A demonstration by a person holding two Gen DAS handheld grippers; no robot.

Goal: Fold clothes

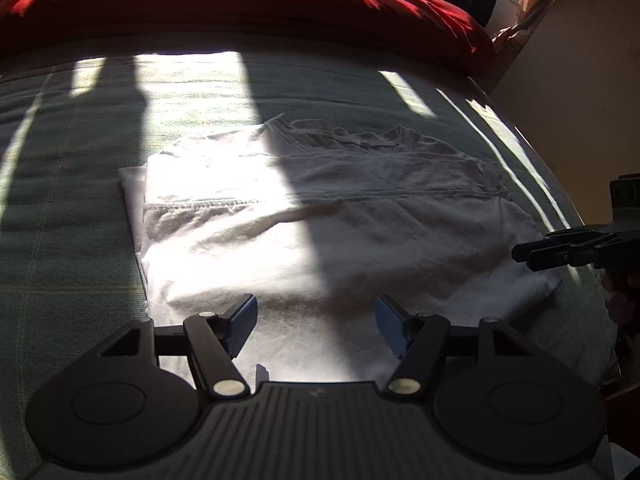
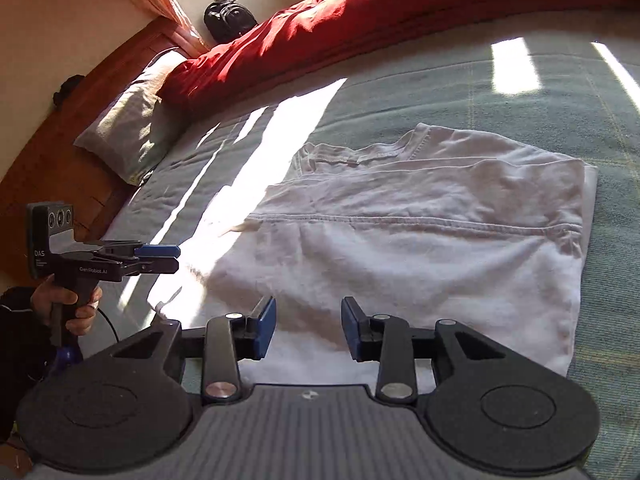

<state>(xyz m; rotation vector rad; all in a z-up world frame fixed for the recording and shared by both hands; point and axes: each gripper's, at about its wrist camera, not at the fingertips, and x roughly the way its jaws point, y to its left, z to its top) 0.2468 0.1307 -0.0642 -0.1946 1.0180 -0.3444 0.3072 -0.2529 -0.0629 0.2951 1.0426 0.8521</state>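
Observation:
A white T-shirt (image 1: 360, 232) (image 2: 420, 240) lies folded and flat on the bed, its collar at the far side and a stitched hem running across its middle. My left gripper (image 1: 316, 324) hovers over the shirt's near edge, open, blue pads well apart and nothing between them. In the right wrist view my right gripper (image 2: 308, 328) is also open above the near edge, its pads apart and off the cloth. Each gripper shows side-on in the other's view: the right gripper (image 1: 520, 256) by the shirt's right corner, the left gripper (image 2: 176, 256) beyond its left edge, held by a hand (image 2: 60, 300).
The shirt rests on a grey-green bedspread (image 1: 80, 200) (image 2: 440, 92) crossed by bands of sun and shadow. A red duvet (image 1: 240, 0) (image 2: 400, 12) is bunched along the far side. A pillow (image 2: 128, 132), wooden headboard (image 2: 80, 120) and black backpack (image 2: 228, 20) lie at the left.

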